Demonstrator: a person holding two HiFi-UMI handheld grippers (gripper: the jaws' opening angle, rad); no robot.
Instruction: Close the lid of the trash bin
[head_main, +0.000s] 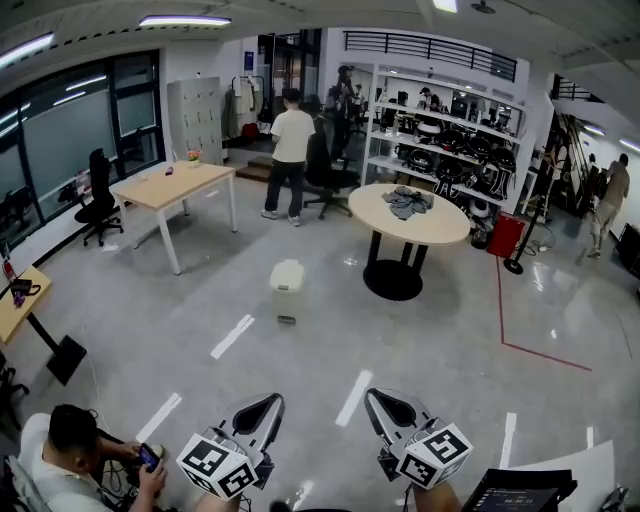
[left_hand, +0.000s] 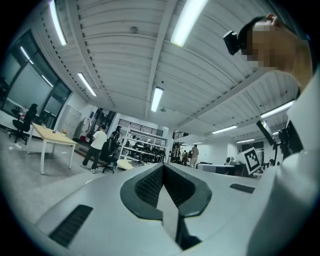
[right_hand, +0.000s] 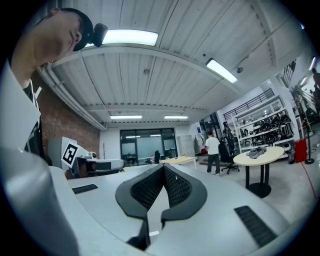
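Head view: we see the bin, small and white, standing alone on the open floor, well away from the walls. It lies between the wooden desk at the left and the round table at the right. Its lid looks to be down, though at this size we cannot be sure. A pedal shows at its foot. White marks are painted on the floor on the near side of the bin.

Both grippers are well apart from the bin, at the bottom edge of this view. The left gripper and the right gripper sit side by side. In the left gripper view we see its jaws together at the tips, with nothing between them. In the right gripper view the jaws likewise meet and hold nothing.

Farther out, a heap of cloth lies on the round table. A standing person in a white shirt is beyond the bin, beside an office chair. Shelves of dark gear line the far wall. A red line runs across the floor at the right. A seated person at the bottom left corner holds a phone.
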